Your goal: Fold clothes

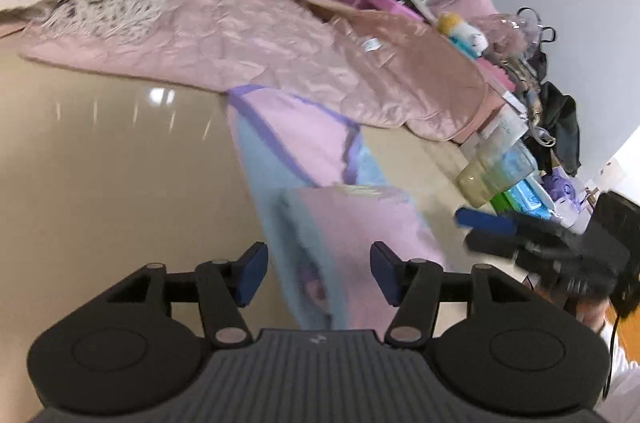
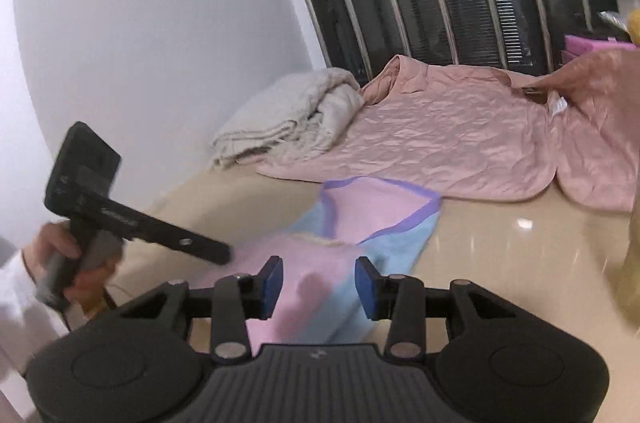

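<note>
Left wrist view: the left claw [image 1: 318,273] stands parted, its blue pads [image 1: 251,273] clear of the cloth, nothing gripped. Between and beyond them lies the pink and light-blue garment with purple trim [image 1: 304,151], partly folded on the glossy beige desk [image 1: 100,163]. Off to the right, blurred, is the right claw [image 1: 486,231], seen from the side.

Right wrist view: the right claw [image 2: 318,287] is partly open too, pads off the fabric, the same garment [image 2: 372,215] spread just ahead. The left claw [image 2: 216,251] hangs at the left, a hand [image 2: 68,263] on its handle. Further back rest a pink quilted jacket [image 2: 440,139] and, touching it, a cream fringed blanket [image 2: 288,115] against the white wall.
</note>
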`<state>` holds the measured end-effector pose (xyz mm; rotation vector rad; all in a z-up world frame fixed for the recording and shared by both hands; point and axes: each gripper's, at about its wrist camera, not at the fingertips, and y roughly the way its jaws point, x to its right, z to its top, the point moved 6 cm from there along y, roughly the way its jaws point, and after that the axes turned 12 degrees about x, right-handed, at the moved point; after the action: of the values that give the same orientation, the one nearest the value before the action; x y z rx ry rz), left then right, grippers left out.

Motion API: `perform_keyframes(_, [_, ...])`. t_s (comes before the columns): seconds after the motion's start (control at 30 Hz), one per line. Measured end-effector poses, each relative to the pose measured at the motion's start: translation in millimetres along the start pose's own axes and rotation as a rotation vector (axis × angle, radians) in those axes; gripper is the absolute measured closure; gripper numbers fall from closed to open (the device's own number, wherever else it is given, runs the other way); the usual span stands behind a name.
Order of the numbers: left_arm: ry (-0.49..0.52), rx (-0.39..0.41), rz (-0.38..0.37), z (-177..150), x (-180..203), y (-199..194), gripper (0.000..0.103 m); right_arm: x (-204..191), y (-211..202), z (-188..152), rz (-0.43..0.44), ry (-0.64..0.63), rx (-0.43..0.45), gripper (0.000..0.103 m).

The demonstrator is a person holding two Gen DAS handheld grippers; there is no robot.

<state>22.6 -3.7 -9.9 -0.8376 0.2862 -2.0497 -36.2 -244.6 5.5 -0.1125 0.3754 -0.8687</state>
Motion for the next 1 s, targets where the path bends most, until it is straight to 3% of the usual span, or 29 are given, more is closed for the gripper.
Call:
perform_keyframes(0.07, [0.054,-0.007,0.041,-5.3,3.4,11.4,0.045,-9.5,0.9,-9.2,0.003,0.001,0.020,0.068])
perform_keyframes(0.13, [0.103,-0.016,0.062,-9.4,7.9,12.3,0.045,-11.8,12.3,-25.0,-0.036,-0.039,-0.048,0.078])
perform_keyframes(0.23, [0.141,-0.010,0.069,-5.8,13.1,-1.0,0.045,-13.0,14.9,-29.8,-0.065,-0.084,-0.082,0.077])
perform_keyframes(0.3, [0.147,0.044,0.088,10.6,11.2,-12.6,0.032,-11.4,5.4,-5.1,-0.070,-0.088,-0.028,0.075])
perform_keyframes(0.37, [0.160,0.096,0.160,34.5,2.1,-6.8,0.023,4.1,13.3,23.9,-0.141,-0.083,0.005,0.064])
perform_keyframes(0.4, [0.164,0.099,0.191,47.2,-4.4,4.7,0.023,11.9,17.1,38.3,-0.176,-0.080,0.021,0.062])
perform_keyframes(0.47, [0.136,0.101,0.249,67.3,-20.2,30.9,0.023,36.1,51.4,53.2,-0.247,-0.072,-0.038,0.062])
perform_keyframes(0.53, [0.061,0.068,0.288,77.8,-38.9,58.8,0.028,63.0,90.5,56.4,-0.337,-0.050,-0.126,0.064])
perform_keyframes(0.63, [0.040,0.028,0.286,79.2,-47.1,87.9,0.037,81.7,126.0,47.3,-0.345,0.003,-0.214,0.070])
perform_keyframes(0.7, [0.056,0.023,0.296,78.9,-47.9,96.9,0.058,88.4,140.1,38.4,-0.344,0.003,-0.245,0.077])
perform_keyframes(0.73, [0.061,0.020,0.297,78.9,-47.7,99.8,0.067,92.1,144.4,33.8,-0.351,0.013,-0.257,0.090])
perform_keyframes(0.77, [0.056,0.011,0.289,78.8,-47.5,101.7,0.098,91.3,140.9,32.8,-0.345,0.023,-0.249,0.100])
perform_keyframes(0.87, [0.029,0.024,0.252,78.9,-43.9,96.2,0.101,86.6,129.0,33.1,-0.327,0.039,-0.215,0.100])
perform_keyframes(1.0, [0.069,0.114,0.155,69.0,-11.1,48.3,0.101,63.5,84.3,48.9,-0.283,0.014,-0.120,0.100])
